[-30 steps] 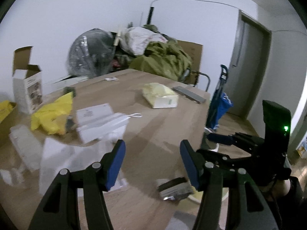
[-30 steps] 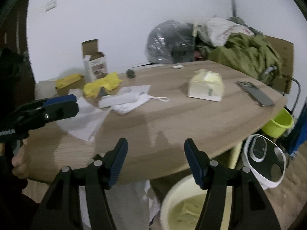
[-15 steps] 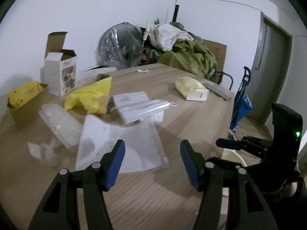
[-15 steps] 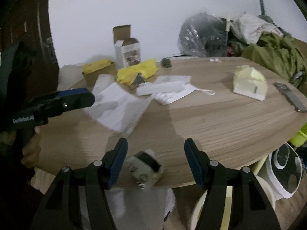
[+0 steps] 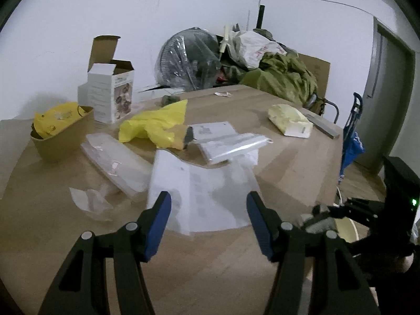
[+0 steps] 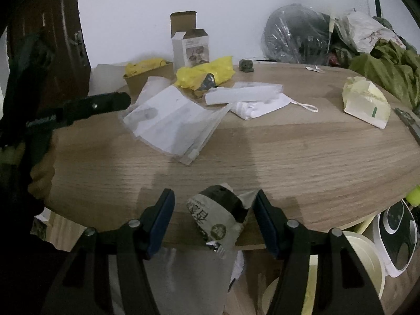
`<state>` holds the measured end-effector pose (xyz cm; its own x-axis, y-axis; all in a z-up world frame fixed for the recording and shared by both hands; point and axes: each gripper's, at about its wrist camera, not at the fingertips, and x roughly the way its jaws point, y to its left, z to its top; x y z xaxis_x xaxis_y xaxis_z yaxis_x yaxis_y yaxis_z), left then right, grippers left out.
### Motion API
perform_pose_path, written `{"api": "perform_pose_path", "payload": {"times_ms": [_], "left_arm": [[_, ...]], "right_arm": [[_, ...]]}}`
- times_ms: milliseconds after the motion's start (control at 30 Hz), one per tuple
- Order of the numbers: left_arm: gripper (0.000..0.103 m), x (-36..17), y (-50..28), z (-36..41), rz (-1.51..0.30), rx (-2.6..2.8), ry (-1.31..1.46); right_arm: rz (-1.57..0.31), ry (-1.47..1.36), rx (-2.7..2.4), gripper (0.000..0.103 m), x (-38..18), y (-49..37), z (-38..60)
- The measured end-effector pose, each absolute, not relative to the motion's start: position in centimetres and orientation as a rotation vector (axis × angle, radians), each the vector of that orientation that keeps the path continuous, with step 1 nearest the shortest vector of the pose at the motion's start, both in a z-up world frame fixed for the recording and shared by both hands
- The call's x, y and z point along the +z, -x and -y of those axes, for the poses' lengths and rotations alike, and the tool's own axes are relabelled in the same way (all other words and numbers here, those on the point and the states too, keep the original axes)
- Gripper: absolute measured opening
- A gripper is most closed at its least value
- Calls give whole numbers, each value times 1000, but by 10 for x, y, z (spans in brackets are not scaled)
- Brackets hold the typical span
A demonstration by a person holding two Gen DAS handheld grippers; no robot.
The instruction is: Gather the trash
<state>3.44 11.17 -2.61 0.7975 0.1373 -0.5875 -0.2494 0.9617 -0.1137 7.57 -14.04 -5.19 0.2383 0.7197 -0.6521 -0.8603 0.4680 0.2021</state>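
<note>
The table (image 6: 302, 152) fills both views, its wooden top strewn ahead of the grippers; a second ago the right view showed mostly its near edge and a pale bin below. The left gripper (image 5: 208, 223) has swung from the table's edge to face the litter, and hangs with jaws wide apart, holding nothing. Directly beyond it lies a clear plastic sleeve (image 5: 202, 191) with printed paper inside, flat and blurred, likely its next target. Further ahead sit a yellow bag (image 5: 157, 126), crumpled, and an opened white box (image 5: 110, 97) upright to the left.

The right gripper (image 6: 212, 220) is spread open too, and a crumpled wrapper (image 6: 218, 223) has come between its fingers, where a second ago there was only table. The wrapper rests at the table's near edge, pale with dark patches and printed characters, its foil lining showing; it touches or nearly touches the right finger. Closing here looks like the step in hand.
</note>
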Motion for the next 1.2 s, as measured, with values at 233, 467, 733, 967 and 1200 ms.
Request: {"api": "perform_pose_path", "payload": {"times_ms": [233,467,733,967,1200], "left_arm": [[60,-35,-36,-126,-635,250,216],[60,-47,-44,-144,-693,280,254],[60,-55,-56,-151,-747,285,264],[60,-61,-64,-150,-797,280,256],[58,-67,-73,-145,-840,284,205]], "right_arm": [[-749,249,1136,33,-50,-74,132],[-705,238,1141,29,-42,-85,126],[-674,212,1121,29,-37,-100,127],[-671,197,1106,29,-39,-108,132],[-664,179,1094,29,-39,-110,137]]}}
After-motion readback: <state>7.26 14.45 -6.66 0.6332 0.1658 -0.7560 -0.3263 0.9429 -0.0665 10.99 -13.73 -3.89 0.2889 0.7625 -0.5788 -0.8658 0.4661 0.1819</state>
